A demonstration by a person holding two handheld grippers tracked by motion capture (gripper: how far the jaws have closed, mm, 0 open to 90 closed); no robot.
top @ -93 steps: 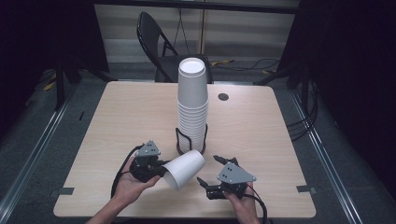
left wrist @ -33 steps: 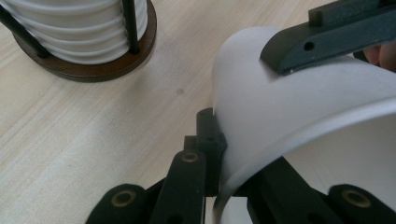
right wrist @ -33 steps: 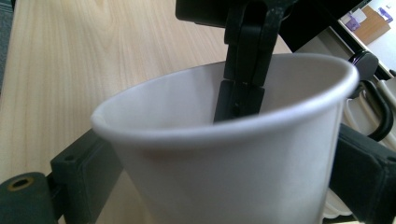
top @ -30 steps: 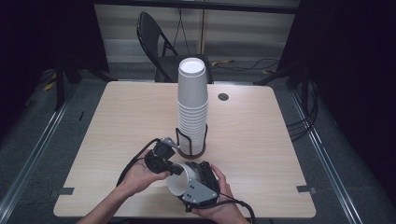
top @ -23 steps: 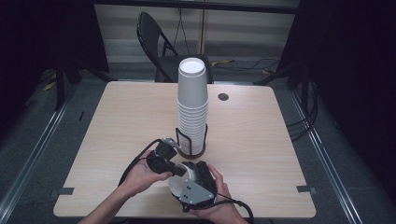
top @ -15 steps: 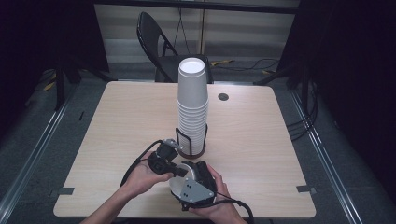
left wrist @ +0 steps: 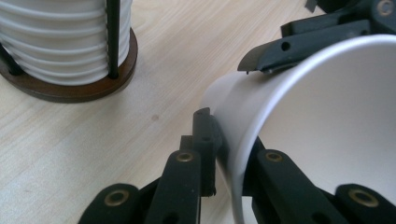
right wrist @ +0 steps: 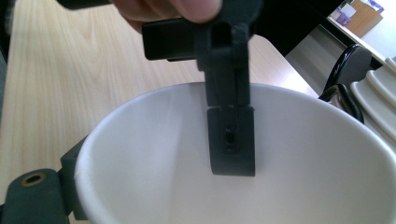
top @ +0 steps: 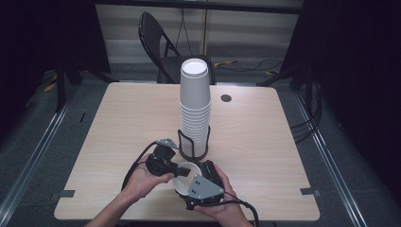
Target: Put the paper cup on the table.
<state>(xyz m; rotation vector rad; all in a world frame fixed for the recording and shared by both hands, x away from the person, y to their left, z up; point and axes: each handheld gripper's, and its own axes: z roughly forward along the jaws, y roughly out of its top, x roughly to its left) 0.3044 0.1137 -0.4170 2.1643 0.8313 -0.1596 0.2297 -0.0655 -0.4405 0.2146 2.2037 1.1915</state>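
A white paper cup point(top: 185, 171) lies tilted just above the table's front edge, its mouth facing the right gripper's camera. My left gripper point(left wrist: 231, 144) is shut on the cup's rim point(left wrist: 236, 154), one jaw inside and one outside. In the right gripper view that inner jaw hangs down the cup's inner wall point(right wrist: 140, 154). My right gripper point(top: 188, 172) straddles the cup's body; its jaws have just been closing, and one finger point(left wrist: 285, 51) now lies against the outer wall. Another finger point(right wrist: 37, 191) shows at the cup's lower left, and the opposite one is hidden.
A tall stack of white cups point(top: 194, 109) stands in a black wire holder with a brown base point(left wrist: 70, 88) just behind the hands. The wooden table point(top: 118, 118) has a round grommet point(top: 226, 98) at the back right. A dark chair point(top: 158, 42) stands beyond it.
The right gripper, earlier standing apart at the right, has come over the cup held by the left gripper. In the last second both hands barely shifted.
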